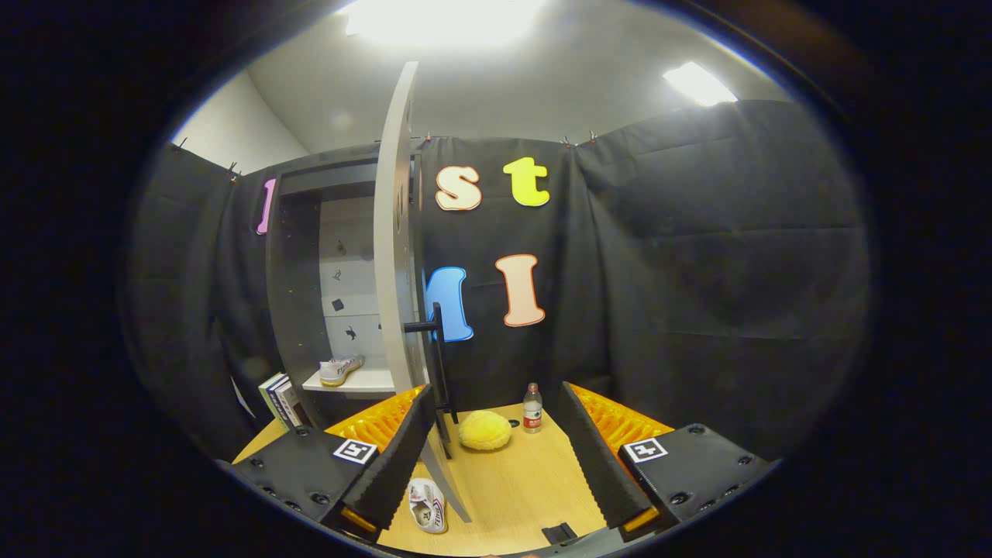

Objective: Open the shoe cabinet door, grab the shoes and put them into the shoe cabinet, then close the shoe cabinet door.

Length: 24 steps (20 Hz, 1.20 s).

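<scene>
We are looking at the second shoe (428, 504), which is lying on its side on the counter (511, 488), low down by the left finger of the claw (496, 457) and just beside the bottom edge of the open cabinet door (397, 232). The claw is standing wide open and holding nothing. One shoe (341, 370) is already sitting on the white shelf (364, 381) inside the shoe cabinet (310, 271), so we think picking up the shoe on the counter is the job in hand. To do it well, we are thinking the claw should tip down and swing left until the shoe sits between both fingers, then squeeze on the firm side, not the floppy top. The door is hanging very close, and its black handle (435, 356) is sticking out just ahead of the left finger, so bumping it is the thing to watch for. A yellow fluffy ball (484, 431) and a small bottle (532, 408) are sitting farther ahead between the fingers, away from the shoe. Some books (280, 399) are leaning by the cabinet.
</scene>
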Tool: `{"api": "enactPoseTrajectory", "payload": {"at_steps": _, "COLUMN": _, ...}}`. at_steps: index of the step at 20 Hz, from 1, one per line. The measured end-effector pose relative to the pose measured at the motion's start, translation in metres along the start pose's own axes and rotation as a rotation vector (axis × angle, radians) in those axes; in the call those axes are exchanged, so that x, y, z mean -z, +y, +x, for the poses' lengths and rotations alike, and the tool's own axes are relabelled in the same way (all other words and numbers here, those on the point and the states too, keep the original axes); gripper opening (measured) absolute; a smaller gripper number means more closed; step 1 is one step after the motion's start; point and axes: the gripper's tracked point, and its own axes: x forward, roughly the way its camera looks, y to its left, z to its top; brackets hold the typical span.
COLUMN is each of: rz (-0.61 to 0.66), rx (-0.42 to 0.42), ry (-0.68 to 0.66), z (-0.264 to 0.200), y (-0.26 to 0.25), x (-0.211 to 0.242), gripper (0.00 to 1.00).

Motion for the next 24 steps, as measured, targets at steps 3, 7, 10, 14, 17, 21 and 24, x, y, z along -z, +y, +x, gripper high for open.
{"api": "enactPoseTrajectory", "payload": {"at_steps": 3, "rz": -0.015, "rx": -0.033, "ry": 0.011, "z": -0.011, "y": 0.016, "x": 0.010, "gripper": 0.97}}
{"api": "enactPoseTrajectory", "payload": {"at_steps": 7, "rz": 0.002, "rx": -0.165, "ry": 0.092, "z": -0.022, "y": 0.060, "x": 0.036, "gripper": 0.98}}
{"api": "enactPoseTrajectory", "payload": {"at_steps": 10, "rz": -0.046, "rx": -0.248, "ry": 0.145, "z": -0.024, "y": 0.091, "x": 0.054, "gripper": 0.98}}
{"api": "enactPoseTrajectory", "payload": {"at_steps": 14, "rz": -0.067, "rx": -0.382, "ry": 0.198, "z": -0.026, "y": 0.142, "x": 0.077, "gripper": 0.98}}
{"api": "enactPoseTrajectory", "payload": {"at_steps": 17, "rz": -0.087, "rx": -0.455, "ry": 0.291, "z": -0.020, "y": 0.187, "x": 0.124, "gripper": 0.98}}
{"api": "enactPoseTrajectory", "payload": {"at_steps": 21, "rz": -0.140, "rx": -0.454, "ry": 0.411, "z": 0.011, "y": 0.203, "x": 0.194, "gripper": 0.98}}
{"api": "enactPoseTrajectory", "payload": {"at_steps": 24, "rz": -0.161, "rx": -0.449, "ry": 0.531, "z": 0.023, "y": 0.212, "x": 0.245, "gripper": 0.98}}
